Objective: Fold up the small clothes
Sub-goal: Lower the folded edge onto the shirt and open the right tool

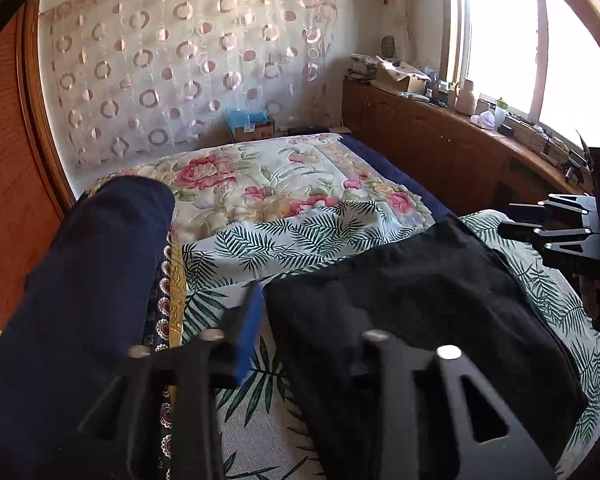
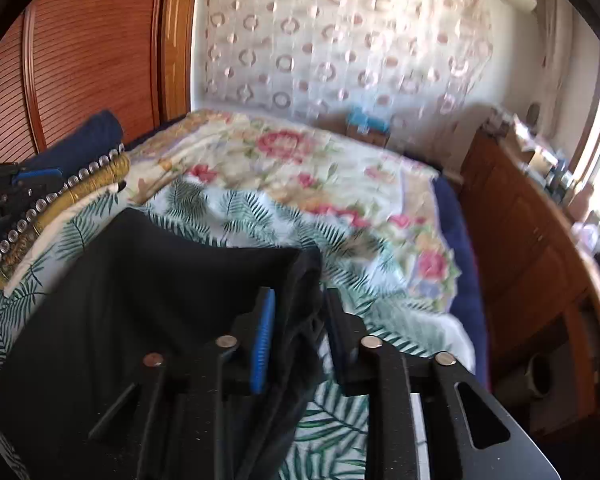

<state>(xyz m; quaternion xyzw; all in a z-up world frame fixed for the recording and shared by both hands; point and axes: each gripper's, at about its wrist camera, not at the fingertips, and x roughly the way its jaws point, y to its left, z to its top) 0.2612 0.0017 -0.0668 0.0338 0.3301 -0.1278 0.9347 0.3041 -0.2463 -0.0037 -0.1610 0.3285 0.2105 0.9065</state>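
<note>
A black garment (image 1: 412, 304) lies spread on a leaf-print sheet (image 1: 268, 240) on the bed. It also shows in the right wrist view (image 2: 148, 304). My left gripper (image 1: 296, 332) is open at the garment's left edge, with its blue pad (image 1: 248, 336) beside the cloth and the other finger hidden over the black fabric. My right gripper (image 2: 300, 332) stands open around the garment's bunched right edge, and it appears at the right of the left wrist view (image 1: 540, 224). The right wrist view is blurred.
A stack of folded clothes, navy on top (image 1: 84, 288), sits at the left (image 2: 72, 160). A floral quilt (image 1: 268, 176) covers the far bed. A wooden cabinet (image 1: 440, 144) with clutter runs under the window at the right. A wooden wardrobe (image 2: 92, 48) stands at the left.
</note>
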